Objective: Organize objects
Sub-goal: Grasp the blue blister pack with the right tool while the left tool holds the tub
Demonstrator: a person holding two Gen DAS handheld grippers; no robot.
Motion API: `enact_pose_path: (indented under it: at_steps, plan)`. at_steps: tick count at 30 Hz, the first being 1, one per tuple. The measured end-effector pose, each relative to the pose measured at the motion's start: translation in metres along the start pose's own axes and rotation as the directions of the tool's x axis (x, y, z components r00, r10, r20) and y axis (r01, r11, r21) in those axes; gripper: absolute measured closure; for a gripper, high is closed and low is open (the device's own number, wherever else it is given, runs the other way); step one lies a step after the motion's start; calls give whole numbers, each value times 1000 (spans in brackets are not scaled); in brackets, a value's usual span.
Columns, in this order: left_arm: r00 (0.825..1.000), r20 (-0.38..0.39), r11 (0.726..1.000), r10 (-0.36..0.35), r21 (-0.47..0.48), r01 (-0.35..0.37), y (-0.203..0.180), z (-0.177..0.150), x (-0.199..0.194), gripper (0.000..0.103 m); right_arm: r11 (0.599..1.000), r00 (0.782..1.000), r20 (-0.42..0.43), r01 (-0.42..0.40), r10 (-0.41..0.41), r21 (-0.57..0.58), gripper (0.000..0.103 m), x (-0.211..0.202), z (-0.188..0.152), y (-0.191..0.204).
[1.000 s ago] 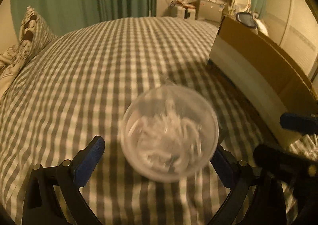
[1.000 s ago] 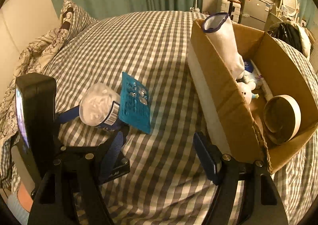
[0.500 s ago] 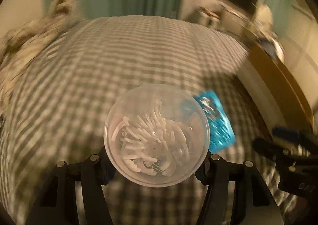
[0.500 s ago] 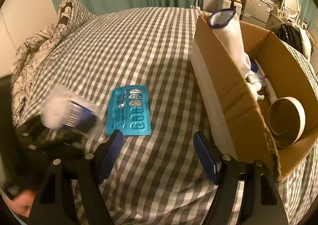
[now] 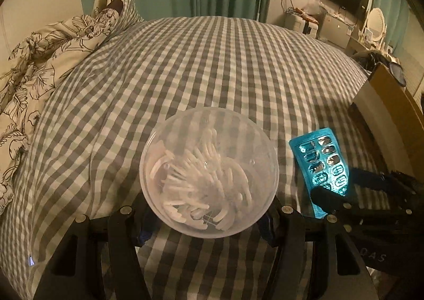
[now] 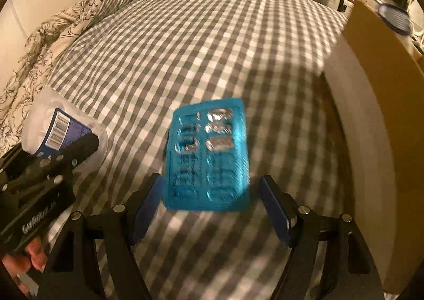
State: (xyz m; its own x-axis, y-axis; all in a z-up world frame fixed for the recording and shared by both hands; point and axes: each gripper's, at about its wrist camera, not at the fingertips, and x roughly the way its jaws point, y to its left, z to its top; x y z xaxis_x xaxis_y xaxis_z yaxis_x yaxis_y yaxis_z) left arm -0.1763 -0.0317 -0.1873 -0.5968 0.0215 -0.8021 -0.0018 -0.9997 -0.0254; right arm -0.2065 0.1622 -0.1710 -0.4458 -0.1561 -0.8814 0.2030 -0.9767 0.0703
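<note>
A clear round tub of white plastic picks (image 5: 209, 172) is held just above the checked bedspread, with my left gripper (image 5: 206, 223) shut on its sides. In the right wrist view the same tub (image 6: 53, 125) shows a blue barcode label at the far left. A blue blister pack (image 6: 209, 156) lies flat on the bedspread. My right gripper (image 6: 212, 209) hovers low over the pack's near end, open, with a blue pad on either side of it and neither touching. The pack (image 5: 320, 162) also appears right of the tub in the left wrist view.
An open cardboard box (image 6: 371, 114) stands on the bed's right side, close to the pack. A floral duvet (image 5: 39, 66) and a checked pillow (image 5: 116, 5) are bunched at the far left. A hand (image 6: 26, 257) holds the left gripper's handle.
My left gripper has shut on the tub and carried it off to the left, uncovering the blister pack. The right gripper has come down and forward over the pack.
</note>
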Motion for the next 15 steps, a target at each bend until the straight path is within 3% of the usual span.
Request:
enact_pose_path:
  at_steps: [4, 10, 15]
  plan:
    - [1000, -4, 1000, 12, -12, -12, 6, 0, 7, 40, 999, 999, -15, -36, 36, 22, 29, 14, 6, 5]
    - [1000, 14, 1000, 16, 1, -16, 3, -3, 0, 40, 999, 999, -29, 29, -30, -31, 34, 14, -4, 12]
    - [1000, 8, 998, -19, -56, 19, 13, -2, -12, 40, 996, 997, 15, 80, -79, -44, 34, -5, -13, 14]
